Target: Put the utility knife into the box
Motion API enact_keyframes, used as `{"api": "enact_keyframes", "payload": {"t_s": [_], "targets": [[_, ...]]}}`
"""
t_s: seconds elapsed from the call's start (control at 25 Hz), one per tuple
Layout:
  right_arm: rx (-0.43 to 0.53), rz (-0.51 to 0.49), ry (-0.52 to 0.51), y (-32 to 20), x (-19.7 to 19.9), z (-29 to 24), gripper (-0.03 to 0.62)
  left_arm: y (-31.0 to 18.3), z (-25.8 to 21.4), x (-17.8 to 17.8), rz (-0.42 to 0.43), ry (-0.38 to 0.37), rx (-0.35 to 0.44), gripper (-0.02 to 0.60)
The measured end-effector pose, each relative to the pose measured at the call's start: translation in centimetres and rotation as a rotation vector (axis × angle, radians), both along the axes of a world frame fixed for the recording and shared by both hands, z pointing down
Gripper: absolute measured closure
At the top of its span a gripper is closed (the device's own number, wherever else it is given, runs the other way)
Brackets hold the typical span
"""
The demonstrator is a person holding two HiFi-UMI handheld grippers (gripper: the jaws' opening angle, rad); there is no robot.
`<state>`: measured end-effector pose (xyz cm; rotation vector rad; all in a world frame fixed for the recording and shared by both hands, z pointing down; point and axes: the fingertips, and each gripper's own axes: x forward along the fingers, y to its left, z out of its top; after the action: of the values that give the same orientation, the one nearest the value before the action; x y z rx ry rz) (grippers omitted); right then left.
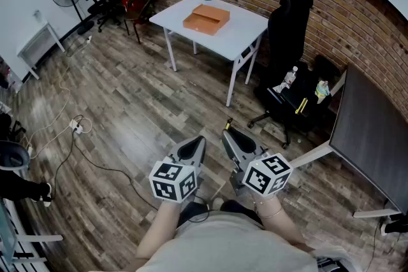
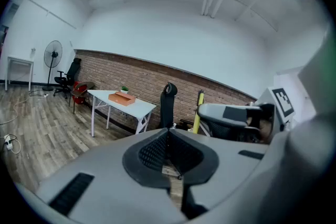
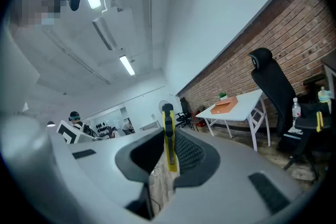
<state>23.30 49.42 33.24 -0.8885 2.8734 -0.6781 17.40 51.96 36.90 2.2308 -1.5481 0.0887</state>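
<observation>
Left tongs [image 2: 169,132]: together, nothing held
Right tongs [image 3: 168,136]: clamped on yellow knife [image 3: 168,113], which sticks out past the tips
Box [image 1: 206,18]: on counter [image 1: 245,32], well ahead of both tongs

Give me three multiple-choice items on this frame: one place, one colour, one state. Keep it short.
1. The box sits on: A table; B shelf; C sofa.
2. The knife is: A red; B yellow; C blue.
3. The left gripper is: A shut, empty; B wide open; C shut on the box.

Answers:
1 A: the head view shows it on the white tabletop.
2 B: its yellow body is clamped in the right gripper.
3 A: its jaws meet with nothing between them.
</observation>
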Motion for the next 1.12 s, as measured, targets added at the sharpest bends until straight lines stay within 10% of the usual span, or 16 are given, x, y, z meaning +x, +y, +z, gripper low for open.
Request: {"api": "enact_keyframes", "payload": {"t_s": [1.12], "targets": [[-0.050, -0.065, -0.066, -0.7, 0.5, 1.7, 0.534, -0.6, 0.0, 0.1, -0.045, 0.029, 0.075, 0.574]]}}
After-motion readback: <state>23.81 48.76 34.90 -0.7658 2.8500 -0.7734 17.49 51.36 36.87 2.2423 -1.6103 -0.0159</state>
